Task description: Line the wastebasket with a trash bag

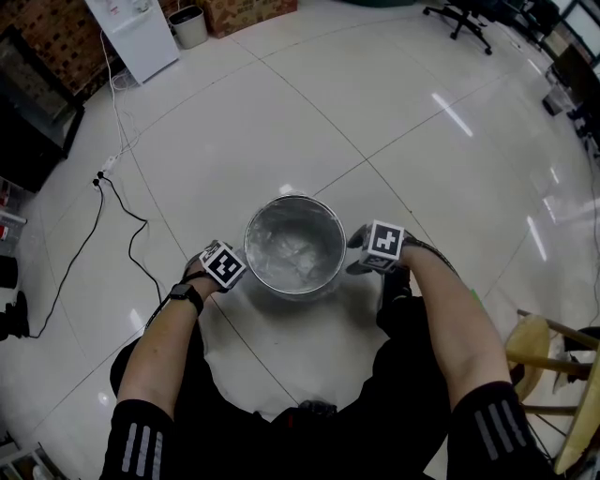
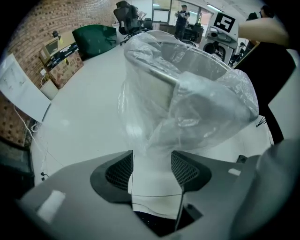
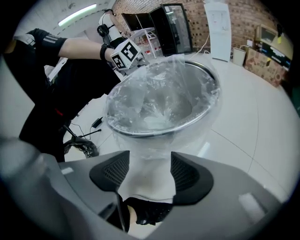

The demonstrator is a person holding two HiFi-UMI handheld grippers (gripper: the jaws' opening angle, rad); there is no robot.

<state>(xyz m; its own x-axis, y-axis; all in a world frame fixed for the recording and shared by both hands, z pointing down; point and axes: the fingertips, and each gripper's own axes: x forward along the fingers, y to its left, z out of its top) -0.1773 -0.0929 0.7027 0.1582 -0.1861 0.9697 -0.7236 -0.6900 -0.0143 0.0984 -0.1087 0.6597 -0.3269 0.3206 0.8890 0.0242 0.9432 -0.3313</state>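
Person kneels or crouches, dark clothes, sleeves with striped cuffs, black watch (image 1: 186,294) on the left wrist. Both arms reach down to the floor.

Left gripper (image 1: 228,269) points steeply down at the wastebasket's left side. Its jaws stand well apart and clamp nothing. In the left gripper view, loose film from the trash bag (image 2: 211,103) hangs down to the gap between the tips, and only pale floor shows between the pads.

Right gripper (image 1: 368,260) sits at the wastebasket's right side, also angled down. Jaws very wide, nothing held. The bagged rim is just ahead of the tips in the right gripper view.

Wastebasket (image 1: 294,199): round and metallic, upright on the floor between the two grippers. The clear bag lies crinkled inside it and is folded out over the rim, draping partway down the outer wall. The overhang looks slack and uneven on the left side.

Floor (image 1: 375,112): large glossy white tiles with thin dark joints and streaks of ceiling-light glare.

- Black cable (image 1: 122,202) snakes across the tiles at left.
- Wooden stool (image 1: 539,361) at right, near the person.

Far edge of the room:
- White cabinet (image 1: 136,33), with a small bin (image 1: 189,25) beside it and a cardboard box (image 1: 248,11) further along.
- Brick wall (image 1: 47,33) behind, dark glass-fronted unit (image 1: 33,112) at left.
- Office chair (image 1: 464,19) at upper right.
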